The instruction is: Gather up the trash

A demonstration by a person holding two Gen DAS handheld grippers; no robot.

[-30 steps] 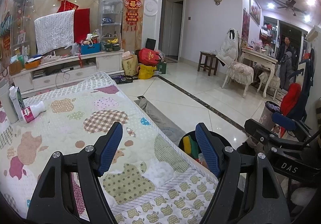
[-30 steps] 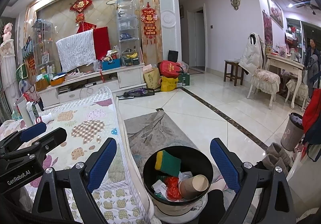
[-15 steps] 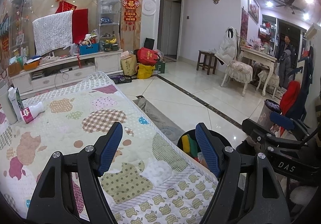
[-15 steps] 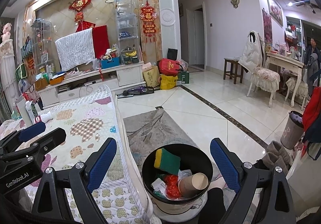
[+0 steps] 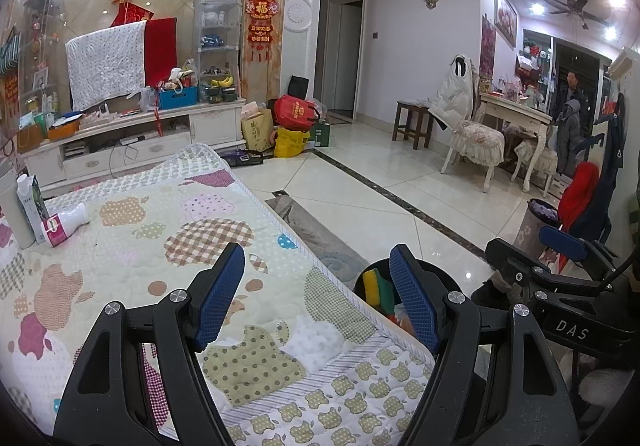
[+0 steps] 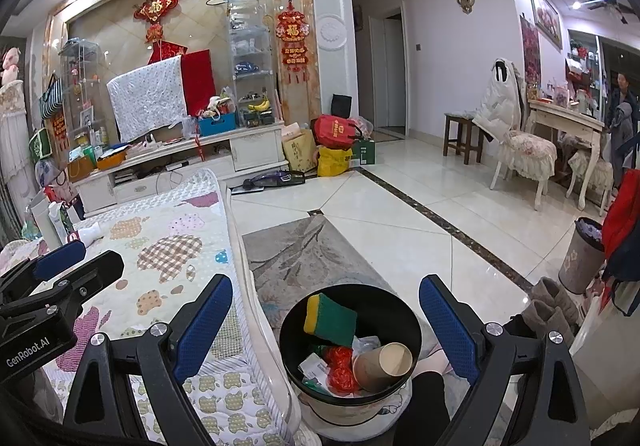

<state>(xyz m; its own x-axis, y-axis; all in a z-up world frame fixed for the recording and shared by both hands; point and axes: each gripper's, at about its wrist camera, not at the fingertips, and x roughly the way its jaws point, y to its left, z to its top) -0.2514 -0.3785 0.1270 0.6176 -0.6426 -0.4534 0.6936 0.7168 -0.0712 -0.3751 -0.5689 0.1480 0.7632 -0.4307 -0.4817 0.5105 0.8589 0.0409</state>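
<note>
A black trash bin [image 6: 404, 310] stands on the floor beside the quilted table; it holds a green-yellow sponge [image 6: 330, 320], a paper cup [image 6: 384, 366], red wrapping and paper scraps. My right gripper [image 6: 326, 320] is open and empty right above the bin. My left gripper [image 5: 318, 296] is open and empty over the near edge of the patterned quilt [image 5: 160, 246]; the bin [image 5: 444, 278] shows partly behind its right finger. A white bottle with a pink label [image 5: 64, 224] lies on its side at the quilt's far left, next to a carton [image 5: 32, 202].
A grey rug [image 6: 304, 250] lies on the tiled floor beyond the bin. A second, patterned bin [image 6: 582, 260] stands at the right by hanging clothes. A TV cabinet [image 6: 180, 162], bags, chairs and a desk line the room's far side. A person stands at far right.
Both views shifted only slightly; the grippers stay open and empty, and the bin's contents are unchanged.
</note>
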